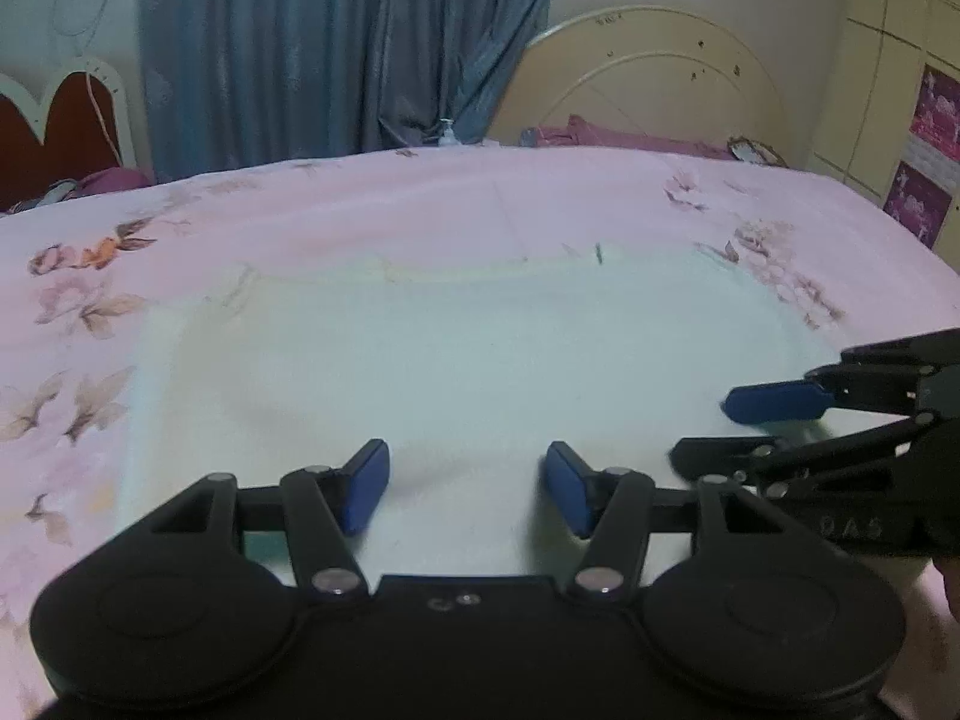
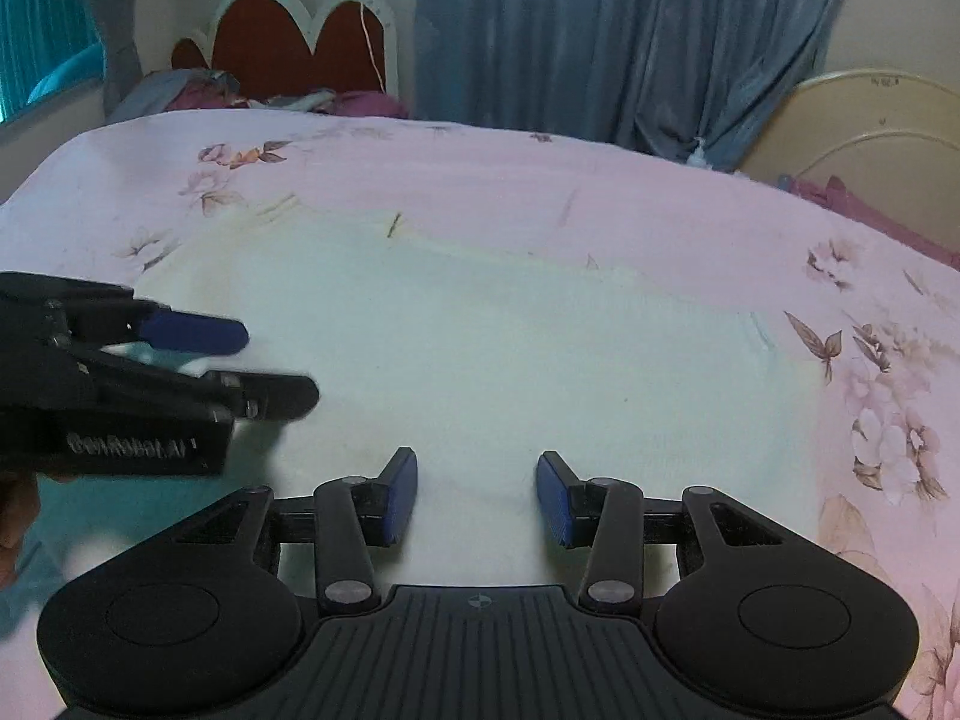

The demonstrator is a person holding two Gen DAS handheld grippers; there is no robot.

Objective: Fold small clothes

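Observation:
A pale white garment [image 1: 468, 354] lies flat on the pink floral bed; it also shows in the right wrist view [image 2: 510, 360]. My left gripper [image 1: 465, 489] is open just above the garment's near part, empty. My right gripper [image 2: 477, 495] is open above the garment's near edge, empty. In the left wrist view the right gripper [image 1: 708, 429] comes in from the right over the cloth. In the right wrist view the left gripper [image 2: 270, 363] comes in from the left.
The pink floral bedsheet [image 1: 360, 210] spreads around the garment. Blue curtains [image 1: 336, 42] hang behind. A cream headboard [image 1: 648, 78] stands at the back right and a red and white headboard [image 2: 300, 36] at the back left, with piled clothes [image 2: 288, 99] below it.

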